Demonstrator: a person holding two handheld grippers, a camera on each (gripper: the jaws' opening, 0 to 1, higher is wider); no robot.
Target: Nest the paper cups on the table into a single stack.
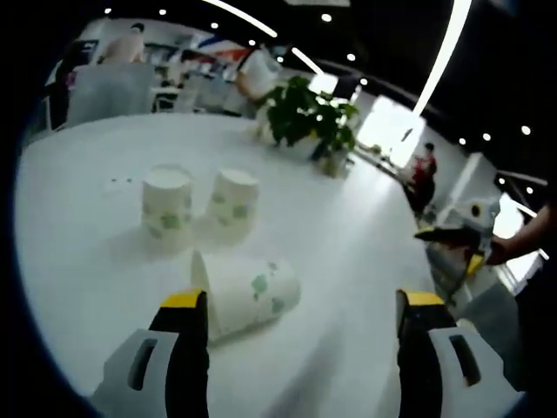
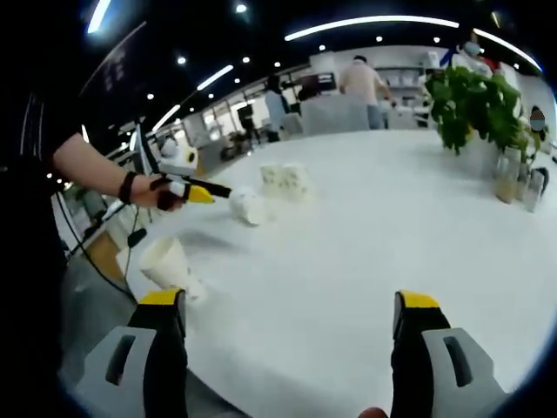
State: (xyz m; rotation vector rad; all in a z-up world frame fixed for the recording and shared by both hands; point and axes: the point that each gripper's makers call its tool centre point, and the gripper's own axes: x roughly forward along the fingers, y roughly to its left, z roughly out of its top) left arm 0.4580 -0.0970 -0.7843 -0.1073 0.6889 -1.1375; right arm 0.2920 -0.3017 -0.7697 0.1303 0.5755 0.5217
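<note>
Desk [image 1: 348,244]: white and round, carrying every cup.
Upright cups: two cups with green prints stand mouth-down side by side, the left cup [image 1: 167,207] and right cup [image 1: 233,202], near the desk's middle.
Fallen cup [image 1: 246,293]: lies on its side just beyond the left gripper [image 1: 303,318], close to its left finger; not touched.
Left gripper: fingers spread wide, holding nothing, hanging above the desk.
Right gripper [image 2: 291,318]: fingers wide apart, nothing between them, over the desk's near edge.
Edge cup [image 2: 167,265]: lies tipped at the desk's edge, beside the right gripper's left finger.
Plant [image 1: 309,113]: leafy, at the far side of the desk.
</note>
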